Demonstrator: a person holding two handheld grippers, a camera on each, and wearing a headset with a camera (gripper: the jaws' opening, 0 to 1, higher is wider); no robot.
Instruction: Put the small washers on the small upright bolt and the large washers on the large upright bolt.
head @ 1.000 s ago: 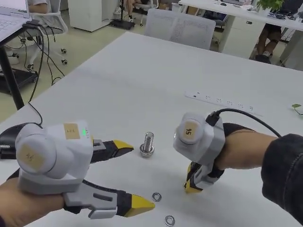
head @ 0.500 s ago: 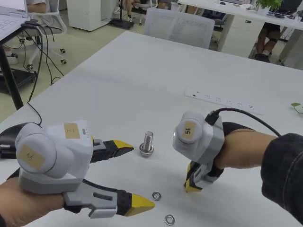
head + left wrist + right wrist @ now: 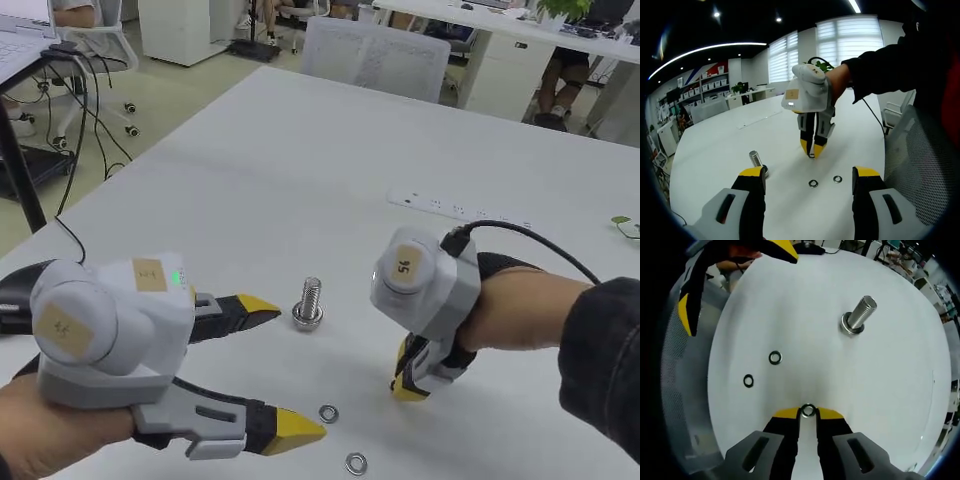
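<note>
A steel bolt (image 3: pixel 308 303) (image 3: pixel 756 160) (image 3: pixel 860 315) stands upright, head down, on the white table (image 3: pixel 300 170). Two small washers (image 3: pixel 328 413) (image 3: pixel 356 463) lie flat near the front edge; they also show as washers (image 3: pixel 813 183) (image 3: pixel 837 178) and washers (image 3: pixel 775 358) (image 3: pixel 748 380). My right gripper (image 3: pixel 408 388) (image 3: pixel 812 150) (image 3: pixel 808 412) points down at the table right of the bolt, shut on a small washer (image 3: pixel 808 410) at its yellow tips. My left gripper (image 3: pixel 280 367) (image 3: pixel 810 174) stands open and holds nothing, one jaw beside the bolt, the other near the loose washers.
A white power strip (image 3: pixel 460 213) lies farther back on the table, and a black cable (image 3: pixel 520 240) runs from the right gripper. A grey chair (image 3: pixel 375 60) stands behind the far edge. A dark object (image 3: pixel 15 290) sits at the left edge.
The right gripper's body has tilted slightly while its tips stay at the same spot on the table. The left gripper, bolt and loose washers have not moved.
</note>
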